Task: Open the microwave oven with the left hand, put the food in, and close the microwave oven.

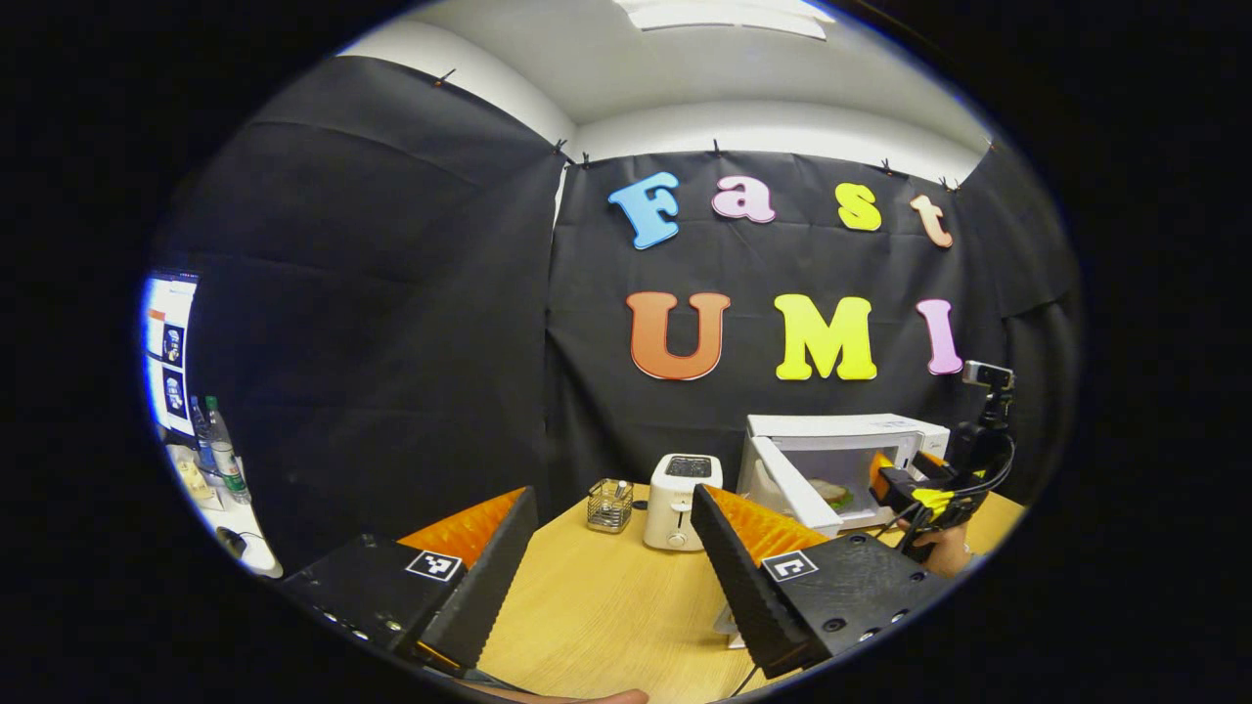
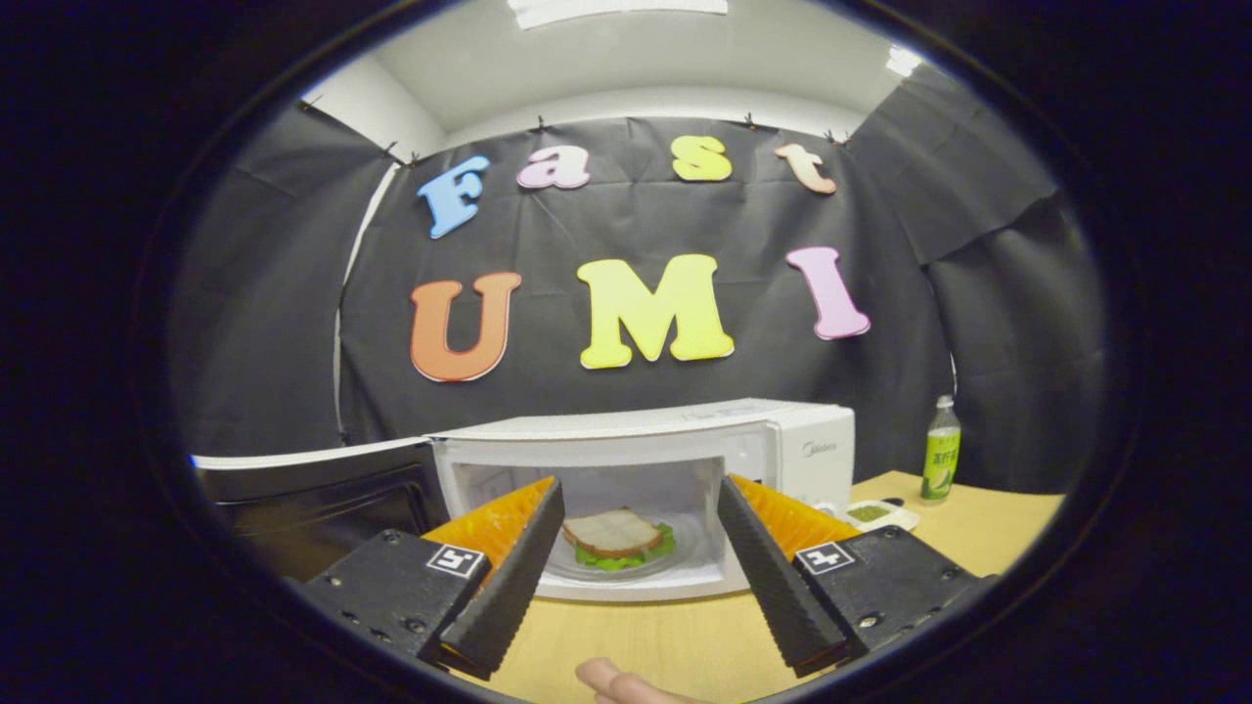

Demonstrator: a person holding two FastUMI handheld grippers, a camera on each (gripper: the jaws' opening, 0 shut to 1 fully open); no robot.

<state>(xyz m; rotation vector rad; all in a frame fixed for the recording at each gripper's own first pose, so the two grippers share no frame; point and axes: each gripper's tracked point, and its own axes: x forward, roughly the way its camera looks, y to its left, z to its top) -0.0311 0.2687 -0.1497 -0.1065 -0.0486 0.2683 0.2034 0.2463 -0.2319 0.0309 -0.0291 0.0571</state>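
The white microwave stands straight ahead in the right gripper view with its door swung out to the left. A sandwich with lettuce lies inside on the glass plate. My right gripper is open just in front of the cavity, holding nothing; in the left gripper view that gripper hovers at the microwave opening. My left gripper is open over the wooden table, well left of the open door.
A white toaster and a small wire basket stand on the table left of the microwave. A green bottle and a small white dish sit to its right. Bottles stand on a side desk far left.
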